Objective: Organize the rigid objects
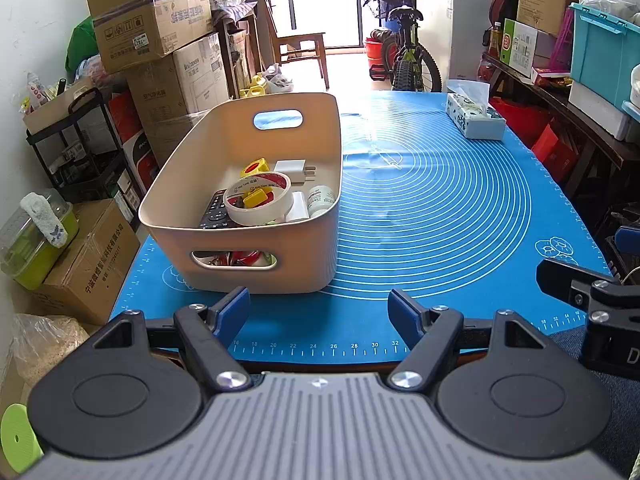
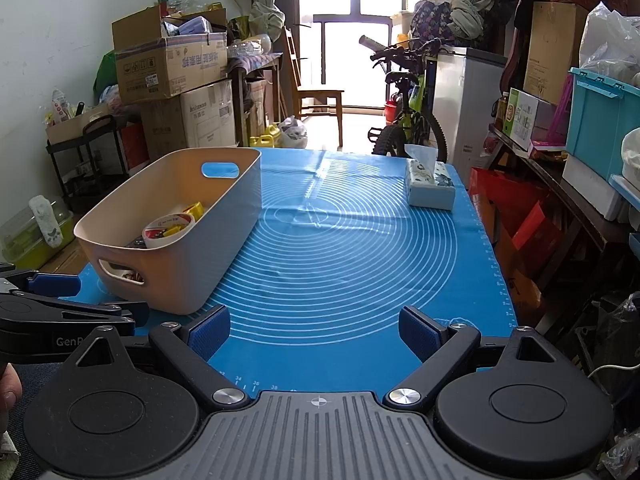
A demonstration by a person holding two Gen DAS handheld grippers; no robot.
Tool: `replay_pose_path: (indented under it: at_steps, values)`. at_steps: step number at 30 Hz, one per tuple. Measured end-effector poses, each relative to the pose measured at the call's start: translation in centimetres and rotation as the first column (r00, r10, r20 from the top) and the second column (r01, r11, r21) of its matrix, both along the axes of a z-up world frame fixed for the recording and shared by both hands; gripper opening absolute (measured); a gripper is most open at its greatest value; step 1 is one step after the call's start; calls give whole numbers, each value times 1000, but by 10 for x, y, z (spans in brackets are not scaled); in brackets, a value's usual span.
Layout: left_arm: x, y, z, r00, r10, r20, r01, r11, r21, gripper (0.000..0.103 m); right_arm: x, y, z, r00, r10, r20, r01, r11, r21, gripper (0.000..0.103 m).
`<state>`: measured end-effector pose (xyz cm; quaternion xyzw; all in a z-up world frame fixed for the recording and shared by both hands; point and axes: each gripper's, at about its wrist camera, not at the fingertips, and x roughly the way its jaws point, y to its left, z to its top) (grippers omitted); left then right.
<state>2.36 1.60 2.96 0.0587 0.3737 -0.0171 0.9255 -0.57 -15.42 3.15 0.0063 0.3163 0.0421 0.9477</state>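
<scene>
A beige plastic bin (image 1: 320, 248) (image 2: 224, 232) stands on the left of the blue mat (image 1: 440, 216) (image 2: 352, 264). Inside it lie a roll of white tape (image 1: 258, 200) (image 2: 168, 230), a black remote (image 1: 214, 210), a white charger (image 1: 292, 170), a white bottle (image 1: 320, 200) and yellow pieces (image 1: 256, 166). My left gripper (image 1: 318, 312) hovers open just in front of the bin, nothing between its blue pads. My right gripper (image 2: 314, 332) is open over the mat's near edge, right of the bin, and holds nothing.
A tissue box (image 1: 474, 116) (image 2: 430, 184) sits at the mat's far right corner. Cardboard boxes (image 1: 152, 20) are stacked left of the table. A bicycle (image 1: 404, 52) stands beyond it, and a cluttered shelf with a teal crate (image 1: 600, 52) runs along the right.
</scene>
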Motion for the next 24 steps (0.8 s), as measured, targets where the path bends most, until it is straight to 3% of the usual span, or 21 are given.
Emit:
replay_pose_path:
  at_steps: [24]
  values:
    - [0,0,0,1000,-1,-1,1,1000,0,76,1,-3,-2,1000,0,-6,0,1000,3,92]
